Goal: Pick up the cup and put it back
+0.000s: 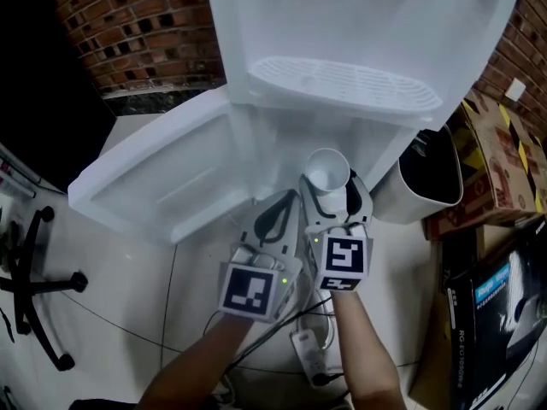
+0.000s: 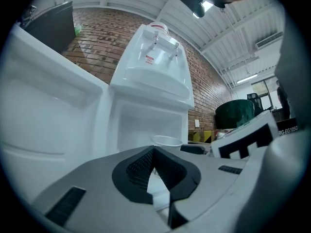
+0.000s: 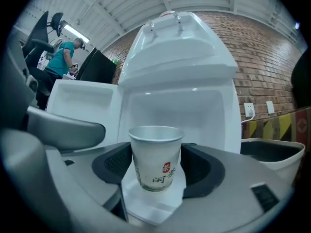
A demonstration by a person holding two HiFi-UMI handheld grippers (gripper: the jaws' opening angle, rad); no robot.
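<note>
Because the water dispenser (image 1: 342,24) fills most of the head view, it is recorded first: a white floor-standing unit against a brick wall, with a ribbed drip tray (image 1: 342,84) and, below it, a storage compartment (image 3: 170,110) standing open. The compartment door (image 1: 162,178) is swung wide to the left. A pale waste bin (image 1: 427,182) stands just beside the unit on the right.

The right claw (image 1: 332,196) is pinching the cup (image 3: 155,157), with a dark pad against each side of the wall at about mid-height. The cup is upright and clear of any surface, in front of the open compartment and below the drip tray. The left claw (image 2: 154,166) has its tips pressed together on nothing and sits just beside the right one.

Assessment of the cup: it appears to be a printed paper cup, and the head view suggests it is empty, so it should be very light. The wall is likely thin and soft, liable to dent or go oval under a firm squeeze. The rolled rim and the base are probably the stiffest zones. The present mid-wall hold looks sound if pressure is kept gentle, though the smooth coating could let the cup slip if it is tilted.
</note>
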